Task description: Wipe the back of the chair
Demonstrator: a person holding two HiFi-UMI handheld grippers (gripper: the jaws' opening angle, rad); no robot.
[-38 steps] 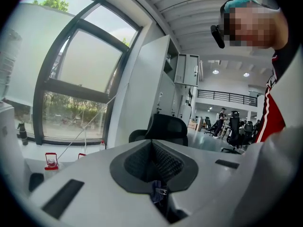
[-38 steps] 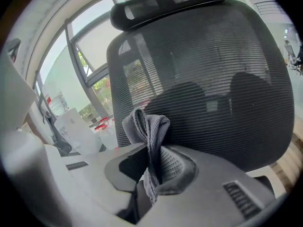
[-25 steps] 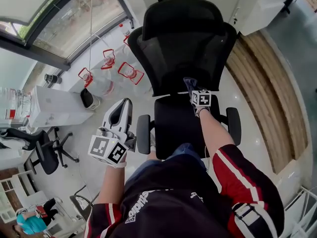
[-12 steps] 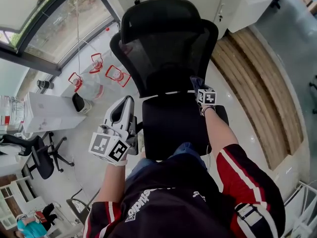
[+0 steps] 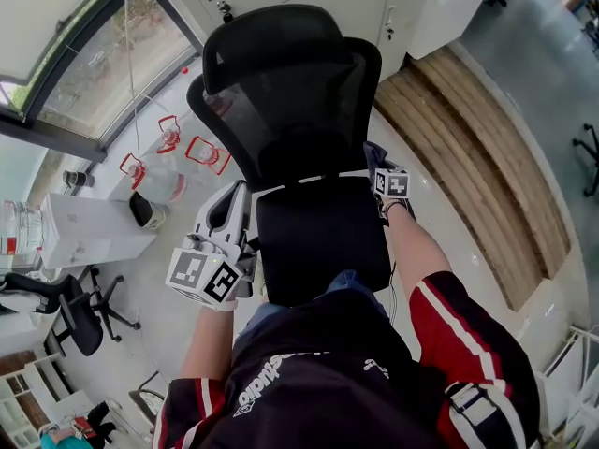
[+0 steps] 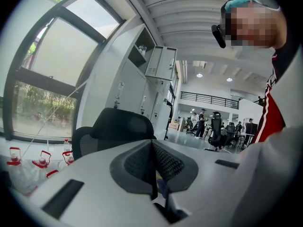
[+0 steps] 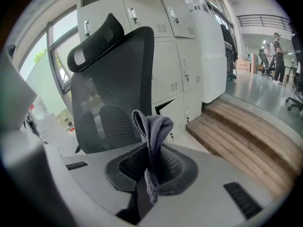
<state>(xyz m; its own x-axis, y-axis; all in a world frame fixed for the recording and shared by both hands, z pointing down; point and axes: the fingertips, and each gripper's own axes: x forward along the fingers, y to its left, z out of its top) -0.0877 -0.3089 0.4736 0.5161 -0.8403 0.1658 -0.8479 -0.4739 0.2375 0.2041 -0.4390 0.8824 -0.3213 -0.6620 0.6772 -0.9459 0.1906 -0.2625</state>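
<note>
Cloth pinched in the right gripper, beside the back of the chair

The right gripper (image 5: 375, 160) has its two fingers pressed onto a folded grey cloth (image 7: 152, 126). The cloth stands up between the pads in a loop above the fingertips, with a short tail hanging below them. In the head view it sits at the lower edge of the chair's (image 5: 290, 92) mesh backrest (image 5: 295, 110), on the person's right. No view shows whether cloth and mesh touch. The left gripper (image 5: 238, 193) is held off the chair's other side, near the seat, with its fingers pressed together on nothing. Water jugs (image 5: 168, 152) with red handles stand on the floor beyond it, and a wooden step (image 5: 468, 148) lies on the chair's far side.
</note>
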